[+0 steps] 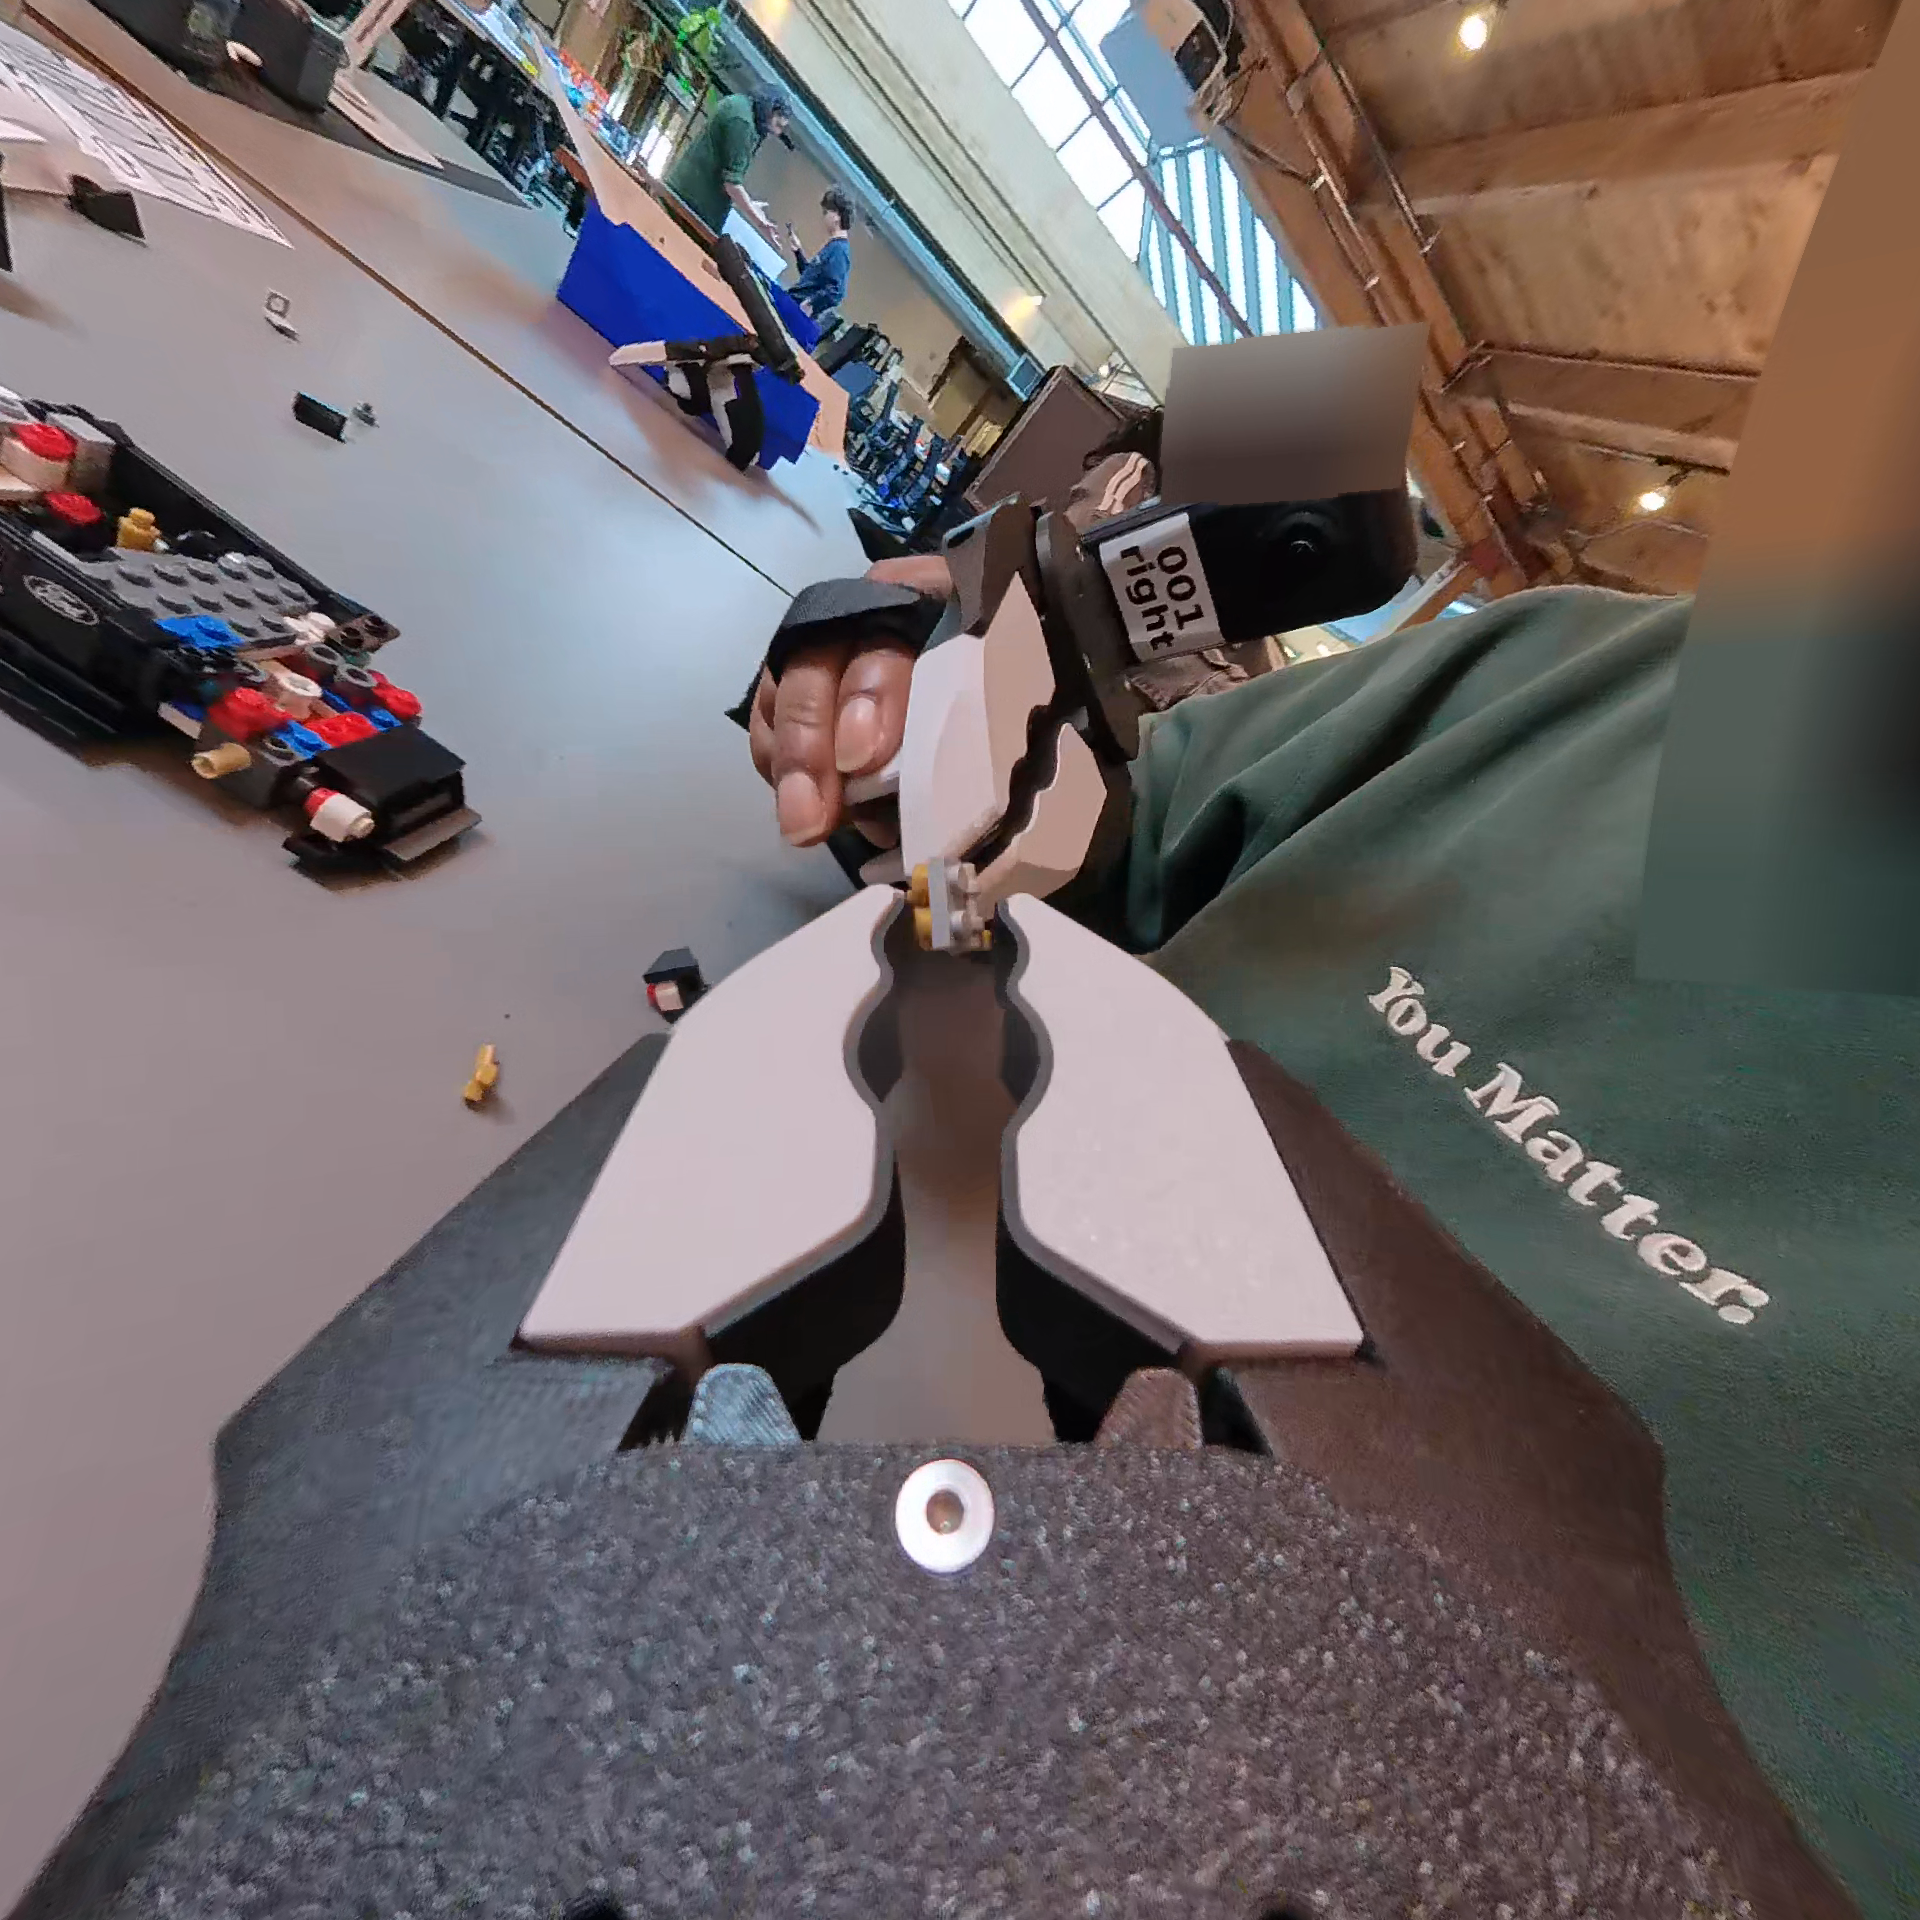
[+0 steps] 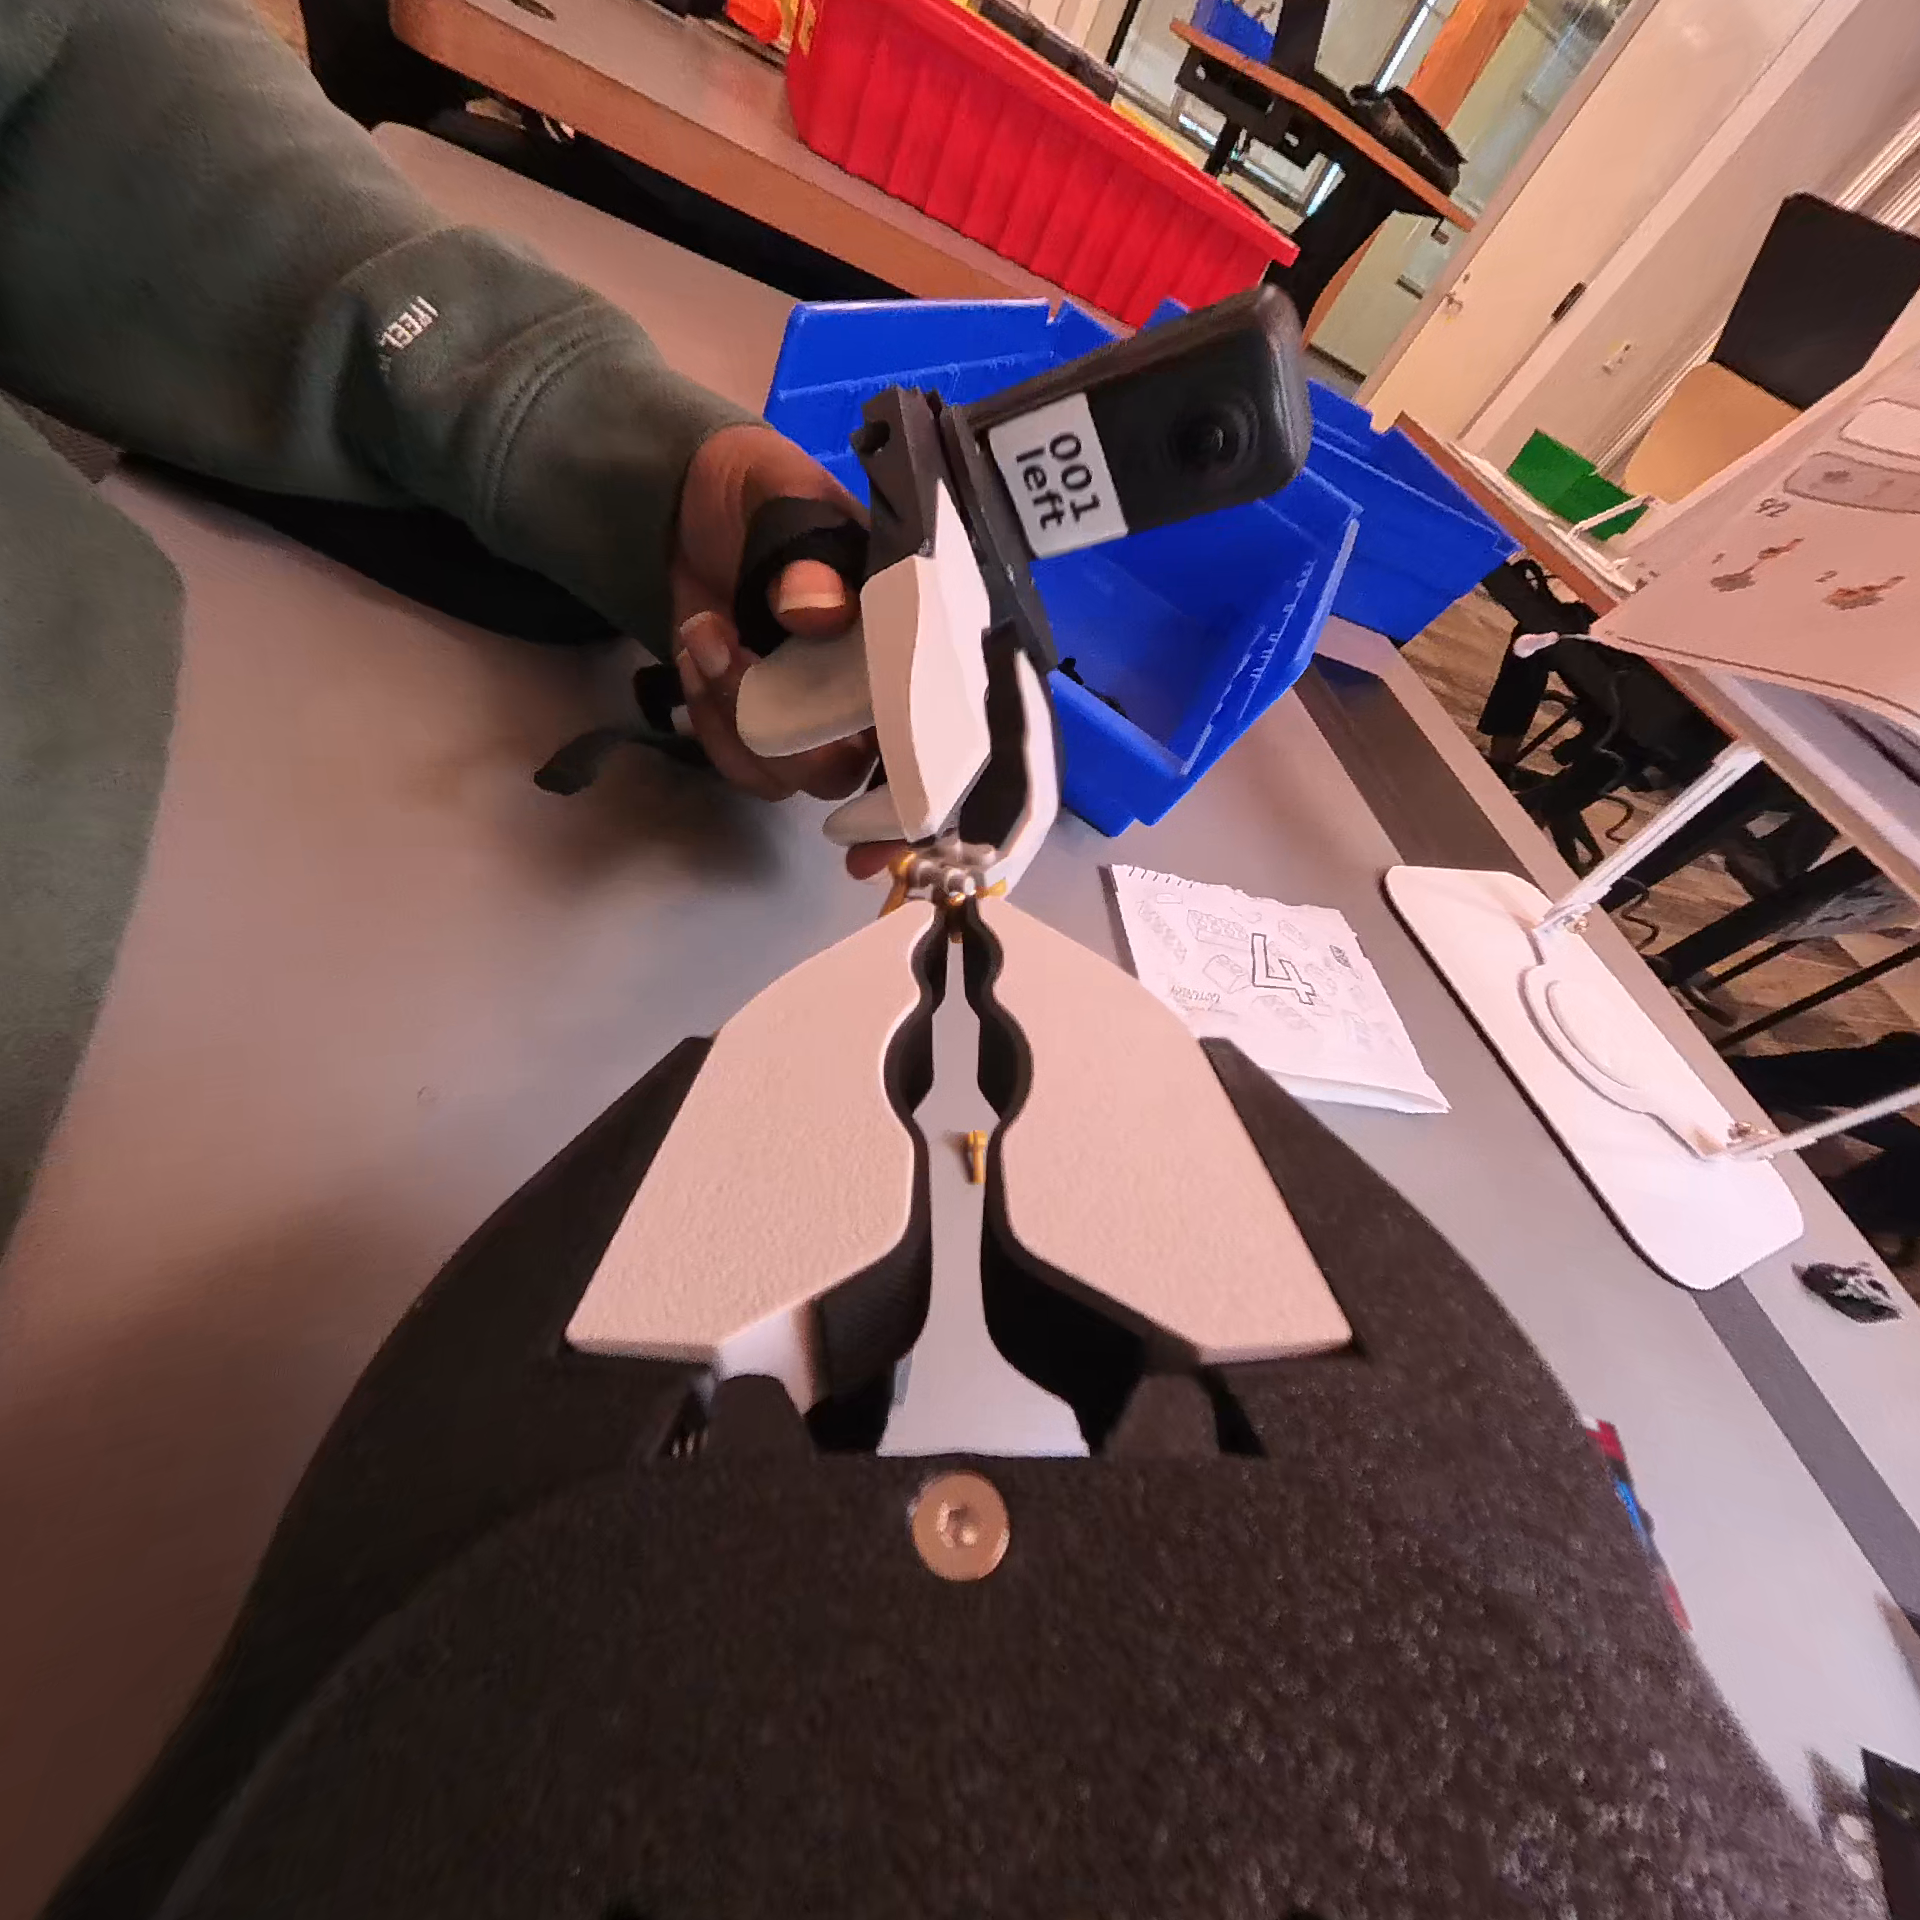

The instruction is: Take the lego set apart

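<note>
Left wrist view, both hand-held grippers [image 1: 948, 914] [image 2: 951, 914] pinching one small grey lego piece [image 1: 954, 906] tip to tip

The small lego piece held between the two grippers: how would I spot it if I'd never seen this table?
Start at the grey table, then find where the left gripper and right gripper meet tip to tip above it. Pinched between them is the small lego piece, light grey with yellow pegs. Unlike the loose yellow peg on the table, it is held in the air by both.

Matt grainy plastic claw [image 1: 951, 914]; smooth table [image 1: 312, 1039], perhaps laminate.
</note>
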Action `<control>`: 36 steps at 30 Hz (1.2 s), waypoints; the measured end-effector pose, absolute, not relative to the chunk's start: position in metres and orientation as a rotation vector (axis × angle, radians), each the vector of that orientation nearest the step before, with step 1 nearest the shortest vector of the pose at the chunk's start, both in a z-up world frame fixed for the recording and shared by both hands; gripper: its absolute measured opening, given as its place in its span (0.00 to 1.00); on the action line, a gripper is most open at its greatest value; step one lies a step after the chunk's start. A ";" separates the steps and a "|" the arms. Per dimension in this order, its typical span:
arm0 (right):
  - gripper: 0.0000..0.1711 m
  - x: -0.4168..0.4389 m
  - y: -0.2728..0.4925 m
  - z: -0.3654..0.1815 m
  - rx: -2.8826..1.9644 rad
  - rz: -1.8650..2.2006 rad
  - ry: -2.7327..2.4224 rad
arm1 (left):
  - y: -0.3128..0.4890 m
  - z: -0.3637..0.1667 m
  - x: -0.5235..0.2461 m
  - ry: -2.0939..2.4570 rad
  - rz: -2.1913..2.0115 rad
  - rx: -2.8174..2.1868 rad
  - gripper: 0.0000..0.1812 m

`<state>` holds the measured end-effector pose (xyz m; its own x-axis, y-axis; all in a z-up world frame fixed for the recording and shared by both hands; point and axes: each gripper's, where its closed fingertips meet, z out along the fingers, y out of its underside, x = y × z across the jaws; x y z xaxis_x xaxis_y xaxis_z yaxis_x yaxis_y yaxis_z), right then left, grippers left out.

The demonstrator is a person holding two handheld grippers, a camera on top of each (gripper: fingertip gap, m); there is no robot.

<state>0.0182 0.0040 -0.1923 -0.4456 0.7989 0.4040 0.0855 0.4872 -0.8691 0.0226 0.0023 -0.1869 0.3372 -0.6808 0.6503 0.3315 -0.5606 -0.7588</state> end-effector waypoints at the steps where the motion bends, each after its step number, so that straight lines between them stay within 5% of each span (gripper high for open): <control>1: 0.01 0.019 0.004 -0.194 -0.740 1.013 -1.868 | 0.003 -0.187 0.022 0.320 -1.369 -1.692 0.08; 18: 0.02 0.017 -0.001 -0.181 -0.696 0.876 -1.815 | -0.002 -0.168 0.027 0.330 -1.431 -1.574 0.05; 23: 0.00 0.014 0.036 -0.239 -0.892 0.680 -1.982 | -0.021 -0.143 0.040 0.482 -1.429 -1.460 0.04; 30: 0.00 0.014 0.019 -0.247 -0.913 0.832 -2.047 | 0.006 -0.169 0.008 0.303 -1.256 -1.610 0.05; 36: 0.13 0.013 0.013 -0.243 -0.961 0.954 -2.024 | 0.019 -0.179 0.002 0.077 -1.404 -1.607 0.05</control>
<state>0.0125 0.0131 -0.2430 -0.4865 0.8318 0.2673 0.3233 0.4556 -0.8294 0.0021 0.0191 -0.1791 0.3345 -0.5970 0.7292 0.5138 -0.5331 -0.6722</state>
